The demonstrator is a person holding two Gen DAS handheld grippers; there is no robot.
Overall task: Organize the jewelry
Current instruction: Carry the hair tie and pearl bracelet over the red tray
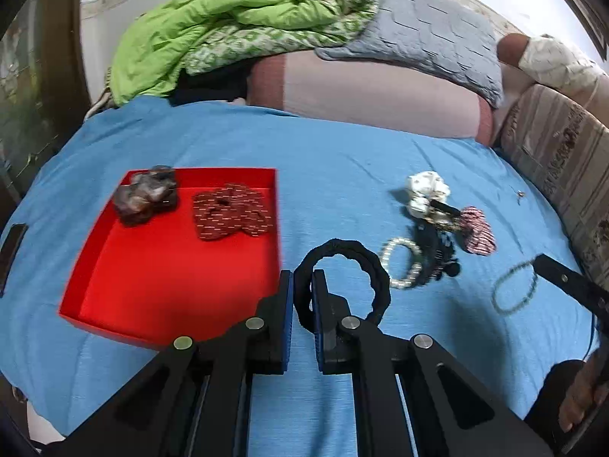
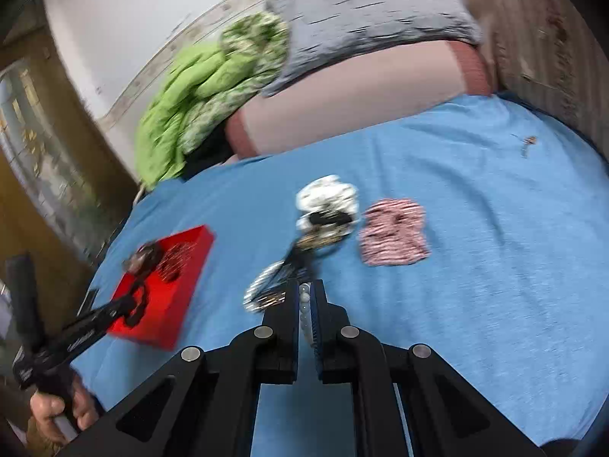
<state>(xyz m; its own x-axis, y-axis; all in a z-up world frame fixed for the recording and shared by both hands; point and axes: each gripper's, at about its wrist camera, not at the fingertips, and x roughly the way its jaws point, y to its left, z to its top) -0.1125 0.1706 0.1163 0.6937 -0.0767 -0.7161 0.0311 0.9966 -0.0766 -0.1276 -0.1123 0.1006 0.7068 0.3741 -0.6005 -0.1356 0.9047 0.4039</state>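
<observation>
Beads on the green bracelet (image 1: 512, 289), light, slick and limp, hang at three o'clock from the clenched right gripper (image 2: 304, 301); the soft black scrunchie (image 1: 342, 282), pinched at its rim, dangles from the left gripper (image 1: 302, 297) beside the red tray (image 1: 167, 266).

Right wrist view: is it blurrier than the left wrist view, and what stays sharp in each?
Right wrist view: motion-smeared across the bed; the red tray and striped scrunchie are soft, while the right gripper, shut on a bead bracelet, stays crisp. Left wrist view: mostly sharp, left gripper and black scrunchie clear; blur only at the right edge. Both bow heavily at the rim.
</observation>
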